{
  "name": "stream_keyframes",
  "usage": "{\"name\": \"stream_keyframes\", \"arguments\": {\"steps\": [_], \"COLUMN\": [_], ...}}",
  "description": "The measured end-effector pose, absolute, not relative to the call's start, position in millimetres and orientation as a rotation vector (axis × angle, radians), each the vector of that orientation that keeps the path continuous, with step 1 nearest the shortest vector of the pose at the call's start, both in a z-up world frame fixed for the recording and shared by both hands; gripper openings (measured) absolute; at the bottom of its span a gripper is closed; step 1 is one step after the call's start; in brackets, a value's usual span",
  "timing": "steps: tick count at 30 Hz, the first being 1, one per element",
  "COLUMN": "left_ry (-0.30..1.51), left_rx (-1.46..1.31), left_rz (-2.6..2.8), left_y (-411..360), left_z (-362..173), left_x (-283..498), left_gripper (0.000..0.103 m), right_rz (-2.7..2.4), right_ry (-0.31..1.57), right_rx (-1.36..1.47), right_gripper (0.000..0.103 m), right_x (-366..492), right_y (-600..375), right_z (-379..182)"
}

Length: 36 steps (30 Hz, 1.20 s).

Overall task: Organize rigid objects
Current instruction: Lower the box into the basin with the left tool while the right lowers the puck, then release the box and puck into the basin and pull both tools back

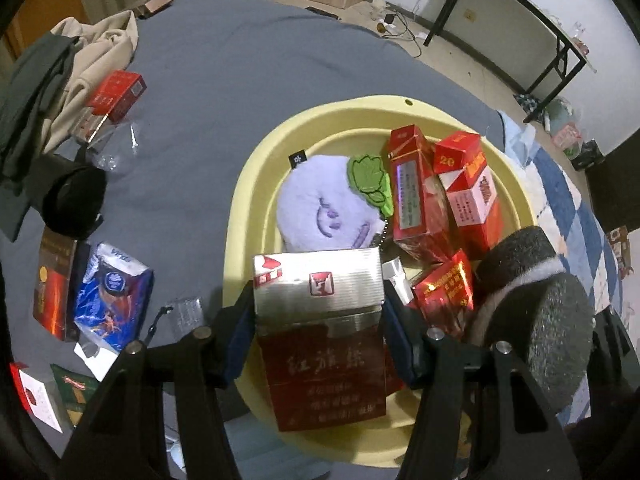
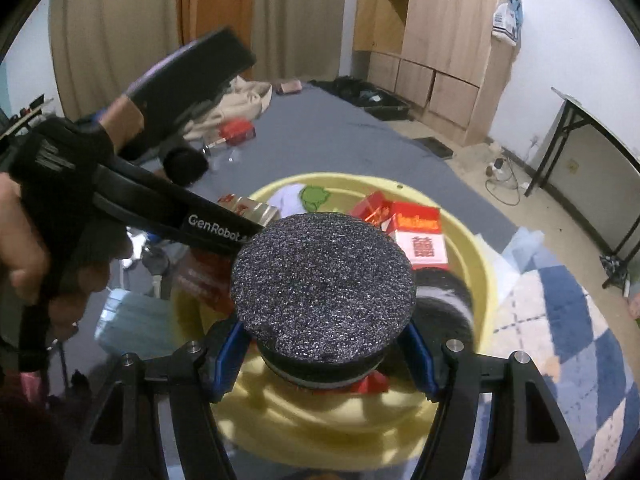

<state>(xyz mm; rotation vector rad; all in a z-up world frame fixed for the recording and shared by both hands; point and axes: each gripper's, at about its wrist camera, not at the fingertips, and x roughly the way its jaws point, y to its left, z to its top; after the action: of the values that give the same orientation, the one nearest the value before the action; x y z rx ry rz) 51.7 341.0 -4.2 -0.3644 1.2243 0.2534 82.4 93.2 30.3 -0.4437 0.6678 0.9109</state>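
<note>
My left gripper [image 1: 318, 320] is shut on a silver and dark red cigarette box [image 1: 320, 336], held over the near rim of the yellow basin [image 1: 256, 184]. The basin holds a purple plush toy [image 1: 320, 208] and several red cigarette boxes [image 1: 416, 200]. My right gripper [image 2: 324, 344] is shut on a black round foam-topped disc [image 2: 322, 284] above the basin [image 2: 480, 264]. The disc also shows in the left wrist view [image 1: 536, 312] at the basin's right edge. The left gripper's handle [image 2: 168, 208] and the hand on it show at the left of the right wrist view.
The basin sits on a grey bed sheet [image 1: 208, 80]. Left of it lie a red box [image 1: 118, 94], a black round object [image 1: 74, 200], a blue tissue pack [image 1: 114, 296], an orange-brown box [image 1: 54, 284], more small boxes and piled clothes [image 1: 80, 76]. A checked blue cloth [image 2: 560, 320] lies to the right.
</note>
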Motion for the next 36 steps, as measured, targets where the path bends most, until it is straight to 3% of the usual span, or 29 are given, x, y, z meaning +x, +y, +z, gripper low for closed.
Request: {"name": "stream_keyframes", "arguments": {"steps": [12, 14, 18, 24, 32, 36], "left_ry": [1.204, 1.191, 1.11, 1.035, 0.836, 0.789], "left_rx": [-0.475, -0.487, -0.602, -0.543, -0.377, -0.392], "left_rz": [0.246, 0.257, 0.21, 0.247, 0.416, 0.504], "left_y": [355, 357, 361, 346, 267, 202], "left_z": [-14, -10, 4, 42, 128, 114], "left_x": [44, 41, 31, 22, 19, 8], "left_gripper": [0.061, 0.067, 0.103, 0.103, 0.103, 0.103], "right_rz": [0.879, 0.876, 0.88, 0.877, 0.808, 0.804], "right_ry": [0.677, 0.672, 0.631, 0.57, 0.503, 0.49], "right_rx": [-0.454, -0.462, -0.404, -0.282, -0.315, -0.329], "right_gripper": [0.069, 0.071, 0.103, 0.103, 0.103, 0.103], "right_x": [104, 103, 84, 62, 87, 119], "right_y": [149, 153, 143, 83, -10, -52], "right_z": [-5, -9, -8, 9, 52, 69]}}
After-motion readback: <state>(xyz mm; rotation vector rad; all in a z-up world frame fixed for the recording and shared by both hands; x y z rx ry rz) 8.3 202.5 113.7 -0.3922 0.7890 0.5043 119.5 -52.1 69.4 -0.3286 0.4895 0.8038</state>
